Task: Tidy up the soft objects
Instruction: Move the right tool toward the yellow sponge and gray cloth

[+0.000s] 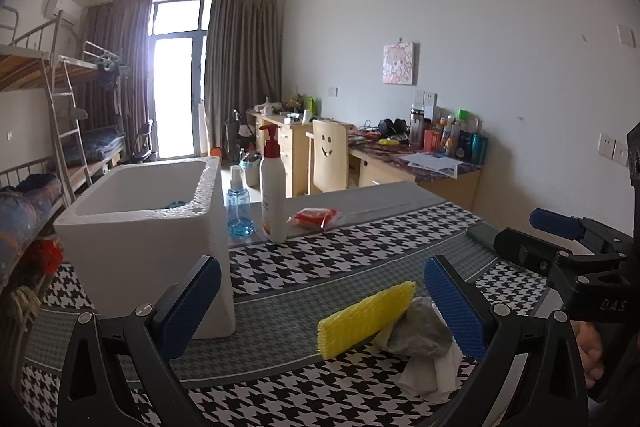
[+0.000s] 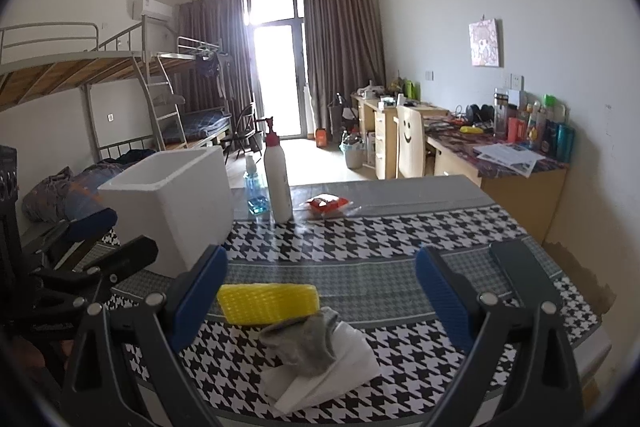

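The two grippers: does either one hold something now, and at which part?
Nothing is held. The left gripper and right gripper are both open above the yellow sponge.

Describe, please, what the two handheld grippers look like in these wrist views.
Both are alike: the left gripper and right gripper have black angular plastic frames with round silver screws at the joints, and two fingers faced with blue ribbed pads. The right gripper's body bears raised lettering, apparently "DAS". No cables show.
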Demonstrator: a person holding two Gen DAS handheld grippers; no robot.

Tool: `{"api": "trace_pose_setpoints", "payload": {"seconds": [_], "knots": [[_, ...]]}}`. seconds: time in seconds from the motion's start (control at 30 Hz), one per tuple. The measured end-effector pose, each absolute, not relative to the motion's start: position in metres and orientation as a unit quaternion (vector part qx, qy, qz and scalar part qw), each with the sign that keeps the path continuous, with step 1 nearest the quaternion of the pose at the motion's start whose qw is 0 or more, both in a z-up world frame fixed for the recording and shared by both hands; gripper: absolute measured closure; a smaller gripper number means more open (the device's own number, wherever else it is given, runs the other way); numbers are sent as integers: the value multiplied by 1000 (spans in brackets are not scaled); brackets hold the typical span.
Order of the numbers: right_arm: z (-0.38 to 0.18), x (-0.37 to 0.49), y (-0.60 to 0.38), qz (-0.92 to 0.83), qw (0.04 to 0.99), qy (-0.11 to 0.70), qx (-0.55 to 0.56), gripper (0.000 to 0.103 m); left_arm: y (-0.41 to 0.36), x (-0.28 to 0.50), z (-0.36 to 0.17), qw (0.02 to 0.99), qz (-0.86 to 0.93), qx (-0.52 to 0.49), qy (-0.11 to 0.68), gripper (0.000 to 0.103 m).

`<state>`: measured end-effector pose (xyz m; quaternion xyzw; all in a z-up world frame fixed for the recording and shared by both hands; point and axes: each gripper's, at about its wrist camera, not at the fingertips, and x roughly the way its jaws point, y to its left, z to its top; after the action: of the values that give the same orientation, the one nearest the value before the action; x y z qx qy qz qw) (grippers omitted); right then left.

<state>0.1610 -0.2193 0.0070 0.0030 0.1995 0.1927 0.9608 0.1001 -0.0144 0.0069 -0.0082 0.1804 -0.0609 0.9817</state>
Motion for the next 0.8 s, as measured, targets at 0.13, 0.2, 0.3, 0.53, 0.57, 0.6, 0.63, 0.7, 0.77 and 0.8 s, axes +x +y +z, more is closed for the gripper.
{"api": "trace_pose_setpoints", "payload": {"seconds": [0.13,0.2,0.3,0.53,0.57,0.6,0.63,0.7,0.77,0.8], "knots": [[2,164,-223,191,960,204,2,6,-17,106,2,980,-63,-7,187,1],[-1,166,-224,189,960,208,2,6,-17,107,0,979,-66,-6,192,1],[-4,169,-226,190,958,214,6,6,-20,111,-4,978,-66,-5,200,1],[-13,176,-230,192,956,223,11,6,-26,120,-13,974,-69,-4,216,1],[-15,177,-231,191,955,225,11,6,-26,122,-14,973,-72,-6,221,1],[-17,178,-232,191,954,229,12,6,-27,124,-16,972,-74,-6,224,1],[-18,179,-232,191,954,231,12,6,-28,125,-18,971,-74,-5,226,1],[-21,182,-233,192,952,237,12,6,-29,126,-21,971,-74,-1,229,1],[-23,183,-233,194,951,240,11,6,-30,130,-25,969,-75,3,234,1],[-25,184,-233,195,950,243,9,6,-31,132,-26,969,-75,4,236,1]]}}
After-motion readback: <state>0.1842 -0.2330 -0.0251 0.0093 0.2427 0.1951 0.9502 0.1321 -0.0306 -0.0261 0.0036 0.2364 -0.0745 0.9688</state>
